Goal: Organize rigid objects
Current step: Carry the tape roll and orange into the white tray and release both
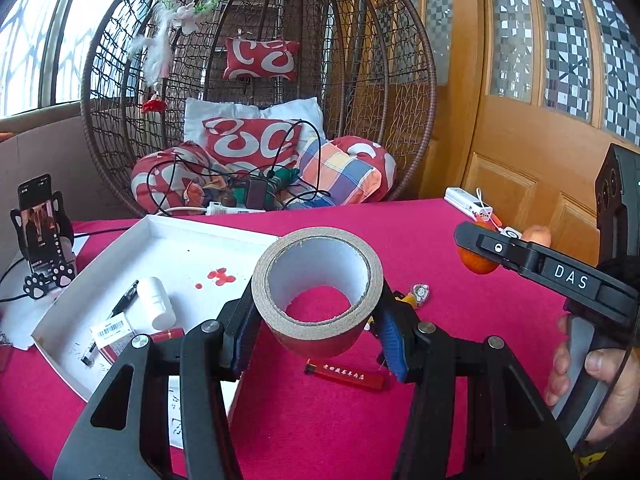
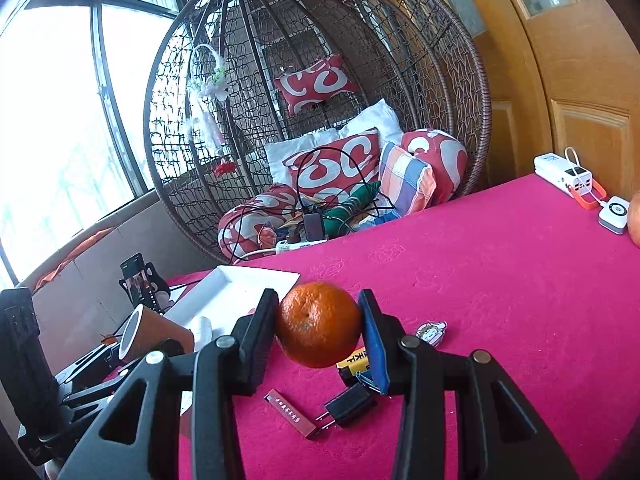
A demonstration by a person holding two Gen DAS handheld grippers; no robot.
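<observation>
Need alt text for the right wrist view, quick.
The right tool grips an orange above a pink tablecloth. Under it lie a red lighter, a black plug and a yellow battery; a white tray sits left, a wicker chair behind.

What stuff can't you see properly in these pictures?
- Roll of tape, left wrist view: its underside, hidden by the left hand-held gripper.
- Yellow battery, right wrist view: mostly behind the orange and the right hand-held gripper.
- Red lighter: lettering too small to read.
- White tray: near corner covered by the gripper.
</observation>
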